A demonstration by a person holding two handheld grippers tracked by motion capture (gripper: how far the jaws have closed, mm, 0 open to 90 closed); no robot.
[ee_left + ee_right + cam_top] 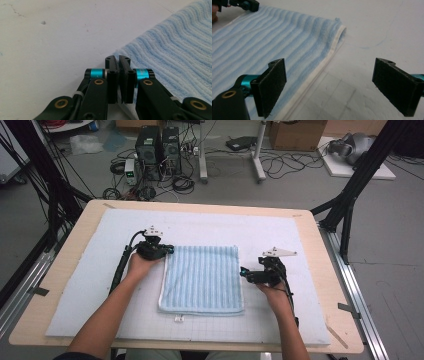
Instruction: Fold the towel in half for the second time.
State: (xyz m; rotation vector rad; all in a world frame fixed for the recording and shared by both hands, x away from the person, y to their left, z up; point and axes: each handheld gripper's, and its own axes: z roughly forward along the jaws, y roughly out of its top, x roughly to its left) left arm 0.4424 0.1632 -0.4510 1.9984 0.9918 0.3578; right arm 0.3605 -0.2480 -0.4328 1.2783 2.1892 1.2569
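A light blue striped towel [204,279] with a white hem lies flat in the middle of the white mat [90,285]. My left gripper [169,250] is at the towel's far left corner, jaws shut together. In the left gripper view the closed tips [118,59] sit right at the towel [175,50] corner, with no cloth visibly between them. My right gripper [243,271] is at the towel's right edge, open. In the right gripper view its pads [273,85] stand wide apart above the towel's white hem [322,67], and the left gripper [244,4] shows beyond it.
The mat covers a wooden table [320,240] with bare edges all round. A small white label [179,318] sticks out at the towel's near edge. Computers [157,145], cables and boxes lie on the floor beyond the table.
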